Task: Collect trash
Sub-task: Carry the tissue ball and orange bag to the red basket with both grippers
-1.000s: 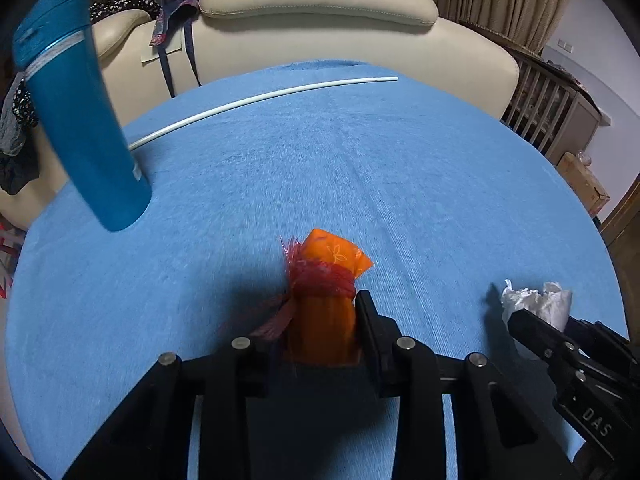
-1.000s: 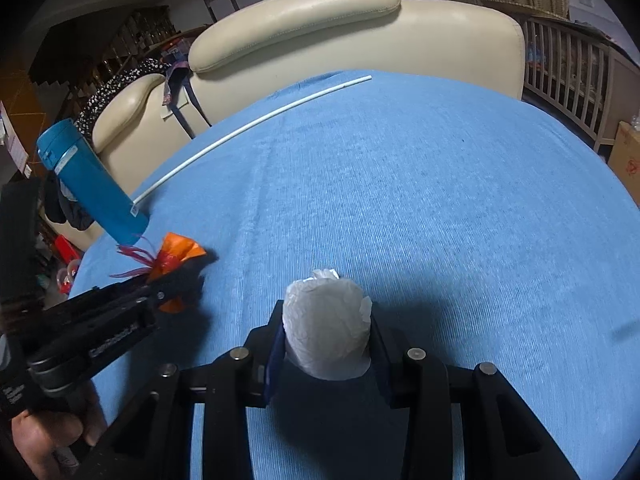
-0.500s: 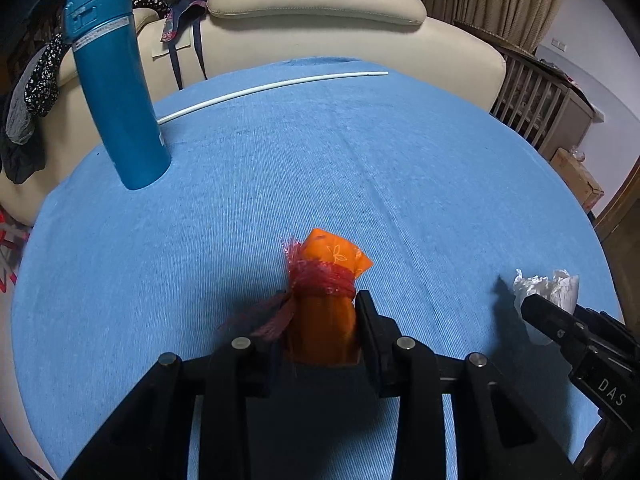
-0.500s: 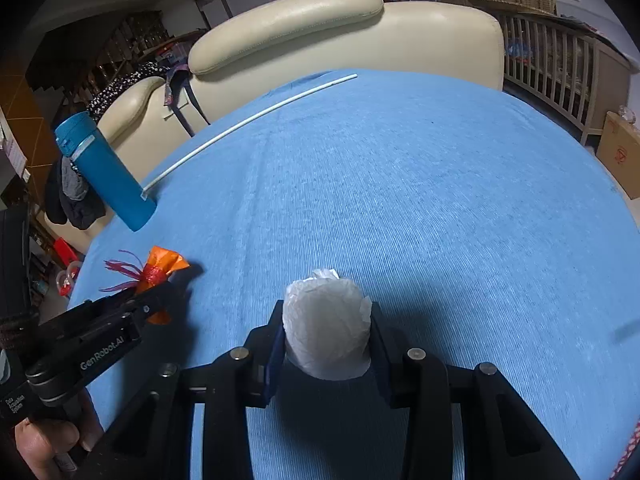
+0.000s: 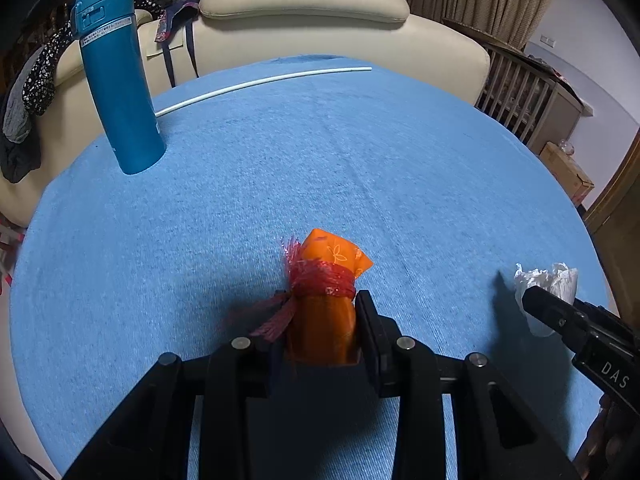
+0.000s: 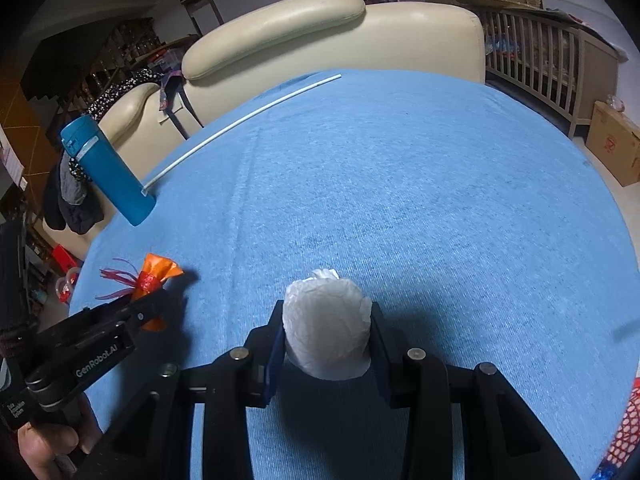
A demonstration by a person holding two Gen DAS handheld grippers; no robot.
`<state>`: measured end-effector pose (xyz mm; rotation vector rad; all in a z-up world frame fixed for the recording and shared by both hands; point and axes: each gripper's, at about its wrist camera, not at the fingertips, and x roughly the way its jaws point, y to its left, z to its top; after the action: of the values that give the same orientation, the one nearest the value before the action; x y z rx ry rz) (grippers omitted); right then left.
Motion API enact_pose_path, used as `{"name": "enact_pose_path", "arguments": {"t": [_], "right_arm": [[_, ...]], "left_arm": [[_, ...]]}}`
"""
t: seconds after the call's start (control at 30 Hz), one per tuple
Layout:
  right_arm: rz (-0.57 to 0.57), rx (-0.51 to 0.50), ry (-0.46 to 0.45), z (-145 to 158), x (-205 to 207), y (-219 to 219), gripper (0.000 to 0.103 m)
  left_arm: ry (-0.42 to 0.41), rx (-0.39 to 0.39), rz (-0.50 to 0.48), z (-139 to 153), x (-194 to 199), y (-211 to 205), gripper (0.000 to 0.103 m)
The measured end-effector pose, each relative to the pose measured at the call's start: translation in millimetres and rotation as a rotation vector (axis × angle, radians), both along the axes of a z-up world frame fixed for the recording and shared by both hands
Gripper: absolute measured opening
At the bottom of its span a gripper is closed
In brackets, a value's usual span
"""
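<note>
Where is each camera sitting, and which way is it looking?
Left wrist: sits on the left gripper, looking down over the orange wrapper it holds; the right gripper shows at the right edge.
Right wrist: sits on the right gripper, looking over the white tissue wad it holds; a hand shows.
Both share the blue tablecloth, blue bottle, white stick and cream sofa.

A bottle stands upright at the far left of the surface, its base just beside the near end of a rod lying along the far edge. A sofa sits behind. Over the near side, the left gripper holds a wrapper; to its right, well apart, the right gripper holds a tissue.
</note>
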<state>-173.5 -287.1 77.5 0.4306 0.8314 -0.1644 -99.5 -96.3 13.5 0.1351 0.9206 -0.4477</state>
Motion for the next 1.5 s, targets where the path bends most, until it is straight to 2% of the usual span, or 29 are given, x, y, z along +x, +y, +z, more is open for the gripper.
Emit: {"name": "enact_pose_path", "arguments": {"t": [1.13,1.5], "right_arm": [[-0.075,-0.051,0.013,5.5,-44.7,-17.9,0.040],[-0.132,-0.044,0.011,1.7,-73.7,-35.7,0.040]], "left_arm": [[-0.025,-0.016,-0.094,10.7,-35.4,-30.4,0.035],[-0.033,-0.014,-0.149,13.3,-55.0,-49.1,0.035]]}}
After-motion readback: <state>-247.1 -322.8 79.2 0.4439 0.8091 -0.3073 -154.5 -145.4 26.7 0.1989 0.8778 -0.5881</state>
